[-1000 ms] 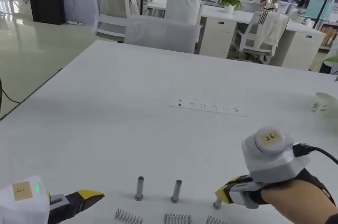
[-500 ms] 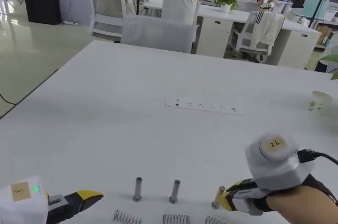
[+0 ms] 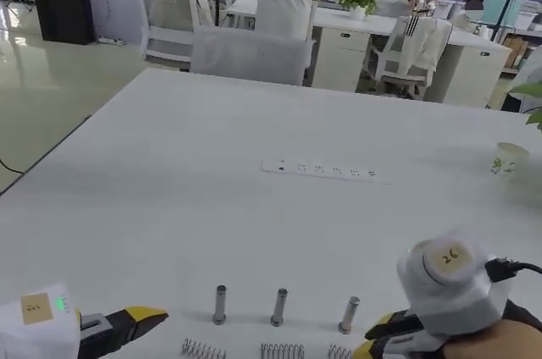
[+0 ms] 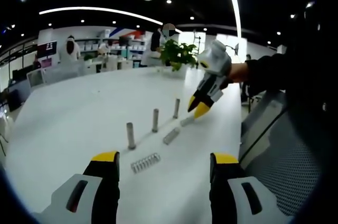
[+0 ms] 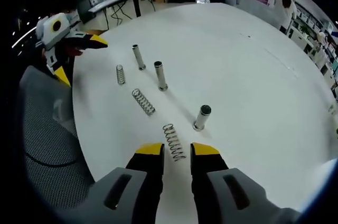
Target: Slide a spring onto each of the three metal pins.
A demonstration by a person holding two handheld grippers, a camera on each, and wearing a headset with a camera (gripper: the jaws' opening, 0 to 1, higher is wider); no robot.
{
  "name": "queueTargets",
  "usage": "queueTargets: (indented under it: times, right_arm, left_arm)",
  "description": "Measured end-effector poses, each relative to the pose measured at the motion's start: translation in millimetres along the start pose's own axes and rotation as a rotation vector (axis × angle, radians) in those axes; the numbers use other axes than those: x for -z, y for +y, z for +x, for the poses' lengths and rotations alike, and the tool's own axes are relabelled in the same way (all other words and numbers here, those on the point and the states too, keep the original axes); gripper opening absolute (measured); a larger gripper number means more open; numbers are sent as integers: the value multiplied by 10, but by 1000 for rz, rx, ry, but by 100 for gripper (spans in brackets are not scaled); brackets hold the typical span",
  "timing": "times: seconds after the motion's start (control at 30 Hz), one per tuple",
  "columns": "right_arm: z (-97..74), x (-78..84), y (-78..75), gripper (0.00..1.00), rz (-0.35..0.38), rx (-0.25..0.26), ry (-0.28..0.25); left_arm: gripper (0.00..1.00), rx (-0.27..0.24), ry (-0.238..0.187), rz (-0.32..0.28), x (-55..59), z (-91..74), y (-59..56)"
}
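The broad white workbench [image 3: 254, 207] spreads ahead of both tools. The yellow-tipped left gripper [image 4: 165, 158] hovers low, jaws spread wide with nothing in them. The yellow-tipped right gripper [image 5: 177, 150] has its jaws a narrow gap apart. Three short grey cylindrical metal pins [image 5: 160, 75] stand upright in a row, the nearest pin [image 5: 201, 117] just ahead-right of the right gripper. Three small coiled wire springs [image 5: 143, 101] lie flat beside them, none on a pin. One spring [image 5: 173, 141] reaches into the right gripper's gap.
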State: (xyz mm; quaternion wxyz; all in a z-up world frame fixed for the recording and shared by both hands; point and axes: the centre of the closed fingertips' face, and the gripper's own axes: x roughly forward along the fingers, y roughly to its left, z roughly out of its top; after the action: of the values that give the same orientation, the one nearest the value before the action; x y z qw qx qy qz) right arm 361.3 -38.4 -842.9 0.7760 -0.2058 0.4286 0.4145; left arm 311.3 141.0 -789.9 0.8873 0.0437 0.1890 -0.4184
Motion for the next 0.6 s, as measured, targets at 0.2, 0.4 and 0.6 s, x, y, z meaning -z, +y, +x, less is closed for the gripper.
queueTargets:
  times: [0.2,0.4,0.6]
  right_arm:
    - [59,79,18,17,-48,-7,35]
    - [99,118,10,16,-66,-19,55]
    - [133,145,15,14,-103,-24,82]
  left_arm:
    - [65,-11,-1,-3,6,-21,8]
    - [65,-23,-4,-10,17,-33,9]
    - [65,-35,-10,-20,33,-52,9]
